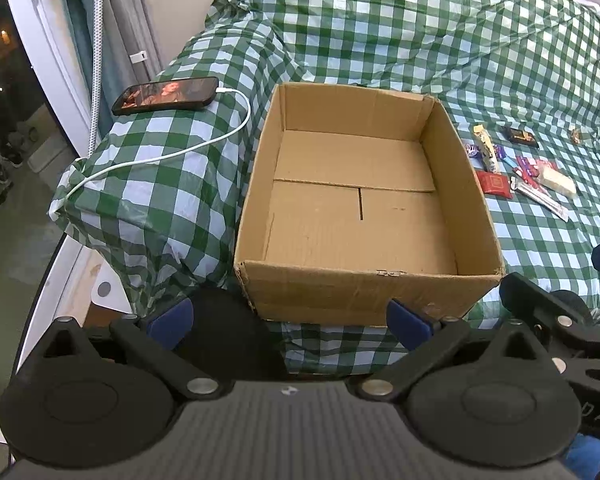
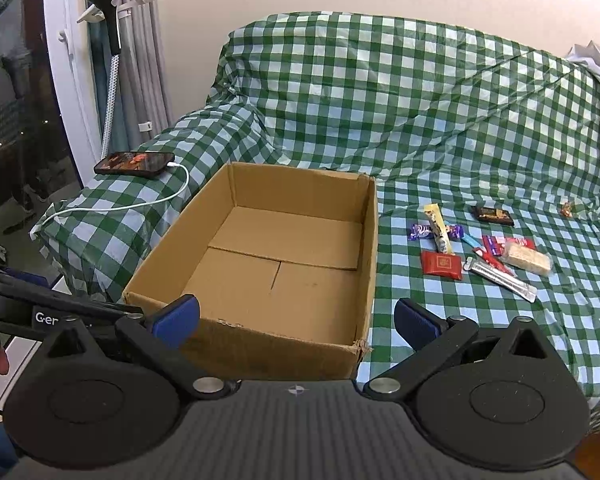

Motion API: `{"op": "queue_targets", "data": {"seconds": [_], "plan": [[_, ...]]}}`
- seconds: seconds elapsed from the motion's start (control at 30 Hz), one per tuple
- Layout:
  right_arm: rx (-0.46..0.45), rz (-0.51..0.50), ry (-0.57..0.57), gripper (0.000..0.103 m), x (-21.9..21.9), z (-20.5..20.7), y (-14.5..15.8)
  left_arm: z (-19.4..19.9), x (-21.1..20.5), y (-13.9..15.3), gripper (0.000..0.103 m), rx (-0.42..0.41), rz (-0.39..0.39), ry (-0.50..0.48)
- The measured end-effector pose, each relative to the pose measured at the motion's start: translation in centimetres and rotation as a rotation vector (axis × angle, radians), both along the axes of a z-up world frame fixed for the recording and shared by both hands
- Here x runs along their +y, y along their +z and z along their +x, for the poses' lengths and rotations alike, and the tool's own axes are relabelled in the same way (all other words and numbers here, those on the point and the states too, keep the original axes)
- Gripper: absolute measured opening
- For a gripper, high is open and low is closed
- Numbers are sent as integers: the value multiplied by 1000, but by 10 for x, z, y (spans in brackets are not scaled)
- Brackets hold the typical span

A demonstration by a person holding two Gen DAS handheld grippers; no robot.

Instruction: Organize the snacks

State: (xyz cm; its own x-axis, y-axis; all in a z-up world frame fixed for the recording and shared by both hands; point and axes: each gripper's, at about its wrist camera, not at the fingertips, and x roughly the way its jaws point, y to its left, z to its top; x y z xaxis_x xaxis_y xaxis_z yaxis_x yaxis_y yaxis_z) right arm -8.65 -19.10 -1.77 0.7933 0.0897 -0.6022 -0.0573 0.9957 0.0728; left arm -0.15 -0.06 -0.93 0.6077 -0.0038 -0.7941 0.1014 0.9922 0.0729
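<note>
Both tongs, the left (image 1: 288,322) and the right (image 2: 296,322), were spread wide and held nothing, hovering low at the near edge of the sofa with its green checked cover (image 2: 420,120). I could see the cardboard box (image 2: 260,264) sitting open and bare inside, its flaps folded flat on the bottom. To its right the snacks (image 2: 480,248) lay in a loose cluster on the cover, near the box but apart from it: a red packet (image 2: 441,265), a yellow bar (image 2: 438,226) touching a purple wrapper (image 2: 420,233), a pale wafer block (image 2: 527,258), a long silver stick (image 2: 502,280), and a dark packet (image 2: 492,215) farther back. One small sweet (image 2: 566,209) sat well apart at the right.

As I judged it, nothing was sorted yet, so the first pick fell to the right tongs. I would take the red packet first (nearest the box, and lying clear of its neighbours), closing across its short side, low against the soft cover. The overlapping pieces I would leave till later. A phone (image 2: 134,162) on its cable (image 2: 148,200) lay on the armrest, left of the box.
</note>
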Motion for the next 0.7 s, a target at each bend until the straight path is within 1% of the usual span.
{"op": "queue_targets", "data": {"seconds": [0.17,0.3,0.37,0.4,0.5,0.57,0.6,0.7], "plan": [[19,16,-9,103,-6,7,-5,4,-4,-5,103,9,0,-17],[30,20,-26,103,-10,10,-12,7,-7,-7,103,5,-31,-41],[35,33,-37,103,-16,12,-15,10,-10,-6,103,-3,-34,-54],[36,36,-46,102,-18,13,-17,10,-12,-6,103,-10,-42,-61],[42,55,-71,103,-28,17,-21,15,-22,-5,103,-18,-35,-77],[43,65,-90,103,-35,18,-24,18,-31,-5,103,-14,-29,-92],[43,73,-104,103,-41,19,-25,20,-34,-3,103,-8,-41,-107],[34,88,-154,103,-57,19,-28,26,-51,-1,103,-1,-32,-140]]}}
